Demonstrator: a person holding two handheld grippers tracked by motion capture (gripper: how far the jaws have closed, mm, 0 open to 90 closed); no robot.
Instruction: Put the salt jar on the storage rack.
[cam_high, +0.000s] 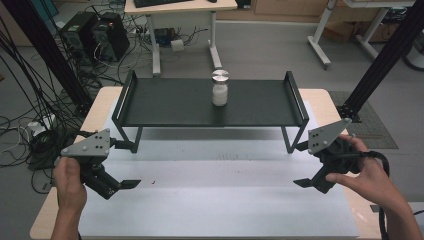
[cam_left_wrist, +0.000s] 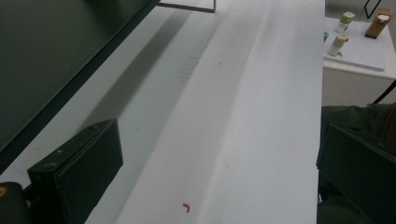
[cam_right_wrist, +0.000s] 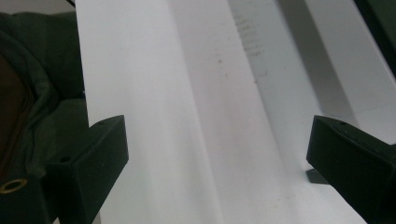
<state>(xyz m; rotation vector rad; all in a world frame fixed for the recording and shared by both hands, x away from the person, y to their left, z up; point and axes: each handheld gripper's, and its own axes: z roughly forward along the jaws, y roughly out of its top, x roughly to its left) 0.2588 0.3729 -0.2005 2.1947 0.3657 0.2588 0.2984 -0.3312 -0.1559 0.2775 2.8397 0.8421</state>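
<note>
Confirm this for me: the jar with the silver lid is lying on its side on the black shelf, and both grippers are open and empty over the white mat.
One thing is wrong: the jar is not on its side. In the high view it stands upright on the black shelf, silver lid on top. The rest holds: the left gripper and right gripper are both open and empty over the white mat.

At frame centre, a matt black shelf (cam_high: 175, 102) that looks like metal carries a clear jar (cam_high: 220, 93) of white powder with a shiny metal lid (cam_high: 220, 76). Beneath lies a smooth, matt white sheet (cam_high: 220, 200) over a pale wood-look tabletop (cam_high: 97, 102). Both grippers' jaws look matt black plastic.
</note>
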